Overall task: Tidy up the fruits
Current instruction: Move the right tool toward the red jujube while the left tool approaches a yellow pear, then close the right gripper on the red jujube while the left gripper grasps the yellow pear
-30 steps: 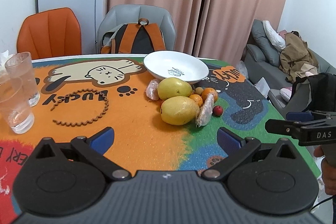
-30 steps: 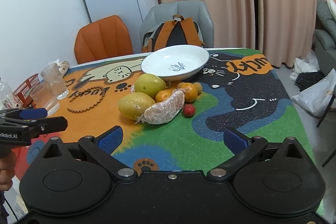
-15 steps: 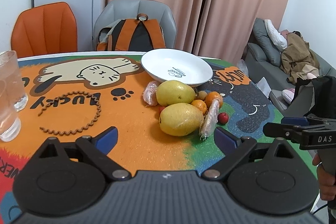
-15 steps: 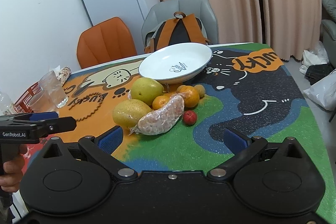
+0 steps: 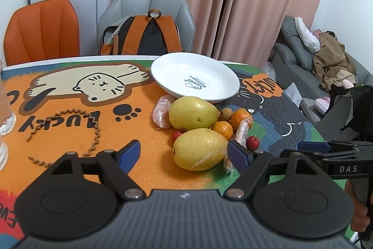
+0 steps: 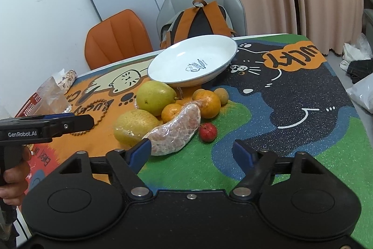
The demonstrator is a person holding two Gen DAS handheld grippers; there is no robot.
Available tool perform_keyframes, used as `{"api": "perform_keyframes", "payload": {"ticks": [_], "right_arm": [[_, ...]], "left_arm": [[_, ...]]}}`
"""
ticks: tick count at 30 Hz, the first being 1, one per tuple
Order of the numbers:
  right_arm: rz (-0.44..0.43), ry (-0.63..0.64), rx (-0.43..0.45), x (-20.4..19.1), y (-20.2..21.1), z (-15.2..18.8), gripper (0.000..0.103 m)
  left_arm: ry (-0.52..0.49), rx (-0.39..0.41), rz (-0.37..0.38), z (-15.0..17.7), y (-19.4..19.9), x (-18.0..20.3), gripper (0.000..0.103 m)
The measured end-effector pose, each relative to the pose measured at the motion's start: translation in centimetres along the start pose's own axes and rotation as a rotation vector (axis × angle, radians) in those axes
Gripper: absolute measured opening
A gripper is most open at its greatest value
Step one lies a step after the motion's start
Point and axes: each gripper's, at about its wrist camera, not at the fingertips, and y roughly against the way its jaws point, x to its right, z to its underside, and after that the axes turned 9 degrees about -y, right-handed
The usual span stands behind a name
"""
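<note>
A heap of fruit lies on the cartoon mat in front of an empty white plate (image 5: 195, 79) (image 6: 193, 62). It holds two big yellow fruits (image 5: 200, 148) (image 6: 155, 97), two oranges (image 6: 208, 103), a wrapped peeled segment (image 6: 177, 130), a small red fruit (image 6: 207, 131) and a small brown one (image 6: 220, 96). My left gripper (image 5: 184, 152) is open, low, with the near yellow fruit just beyond its fingertips. My right gripper (image 6: 192, 152) is open, just short of the wrapped segment and the red fruit. Each gripper shows in the other's view.
A brown wavy ring (image 5: 93, 130) lies on the mat's orange part. Drinking glasses (image 6: 52, 95) stand at the left edge, with a red basket (image 6: 30, 105) beyond. An orange chair (image 5: 42, 29) and a grey chair with a backpack (image 5: 142, 36) stand behind the table.
Both grippers have moved forward towards the fruit heap, which now looms larger. Both stay open. No fruit has moved.
</note>
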Motion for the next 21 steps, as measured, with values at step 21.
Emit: {"api": "perform_keyframes", "payload": {"ticks": [21], "right_arm": [[-0.02,-0.041,-0.095,1.9,-5.0,-2.4,0.048]], "left_arm": [[-0.005,-0.098,0.045,-2.8,-6.4,0.1,0.071]]}}
